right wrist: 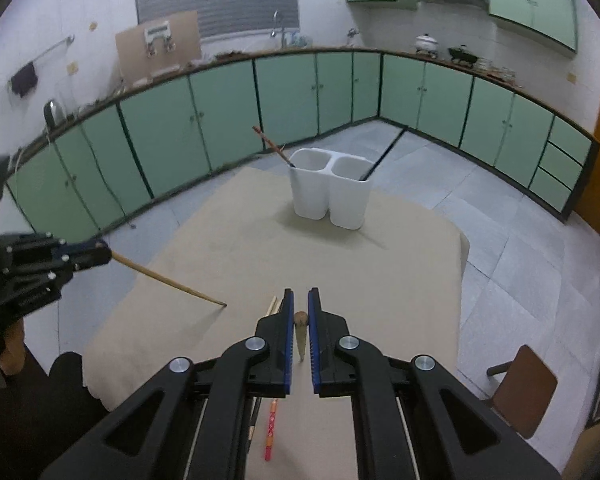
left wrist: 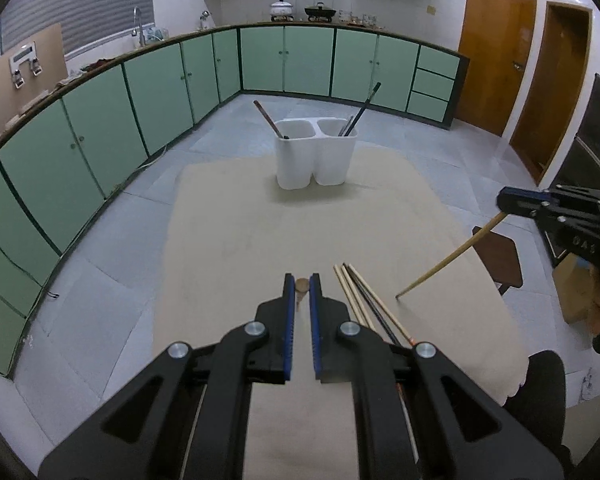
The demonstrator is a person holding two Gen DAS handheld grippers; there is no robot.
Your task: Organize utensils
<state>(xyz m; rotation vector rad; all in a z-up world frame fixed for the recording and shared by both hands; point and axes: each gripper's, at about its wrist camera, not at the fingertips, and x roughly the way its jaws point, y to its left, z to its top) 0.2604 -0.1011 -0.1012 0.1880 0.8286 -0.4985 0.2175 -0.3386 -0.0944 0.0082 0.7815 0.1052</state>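
A white two-compartment holder [left wrist: 315,154] [right wrist: 330,192] stands at the far end of the tan table, with a reddish utensil in its left compartment and dark ones in its right. My left gripper [left wrist: 302,282] is shut on a light wooden chopstick, seen end-on [left wrist: 302,286]; the right wrist view shows it [right wrist: 96,255] with the chopstick [right wrist: 168,281] slanting tip-down onto the table. My right gripper [right wrist: 301,304] is shut on another wooden chopstick [right wrist: 301,332]; the left wrist view shows it [left wrist: 508,200] holding that chopstick [left wrist: 448,257] tip-down. Several loose chopsticks [left wrist: 364,300] lie on the table near me.
The tan table [left wrist: 236,248] [right wrist: 380,280] sits in a kitchen with green cabinets around. A brown chair [right wrist: 524,388] [left wrist: 500,256] stands at the table's right side. A red-ended chopstick [right wrist: 271,428] lies under my right gripper.
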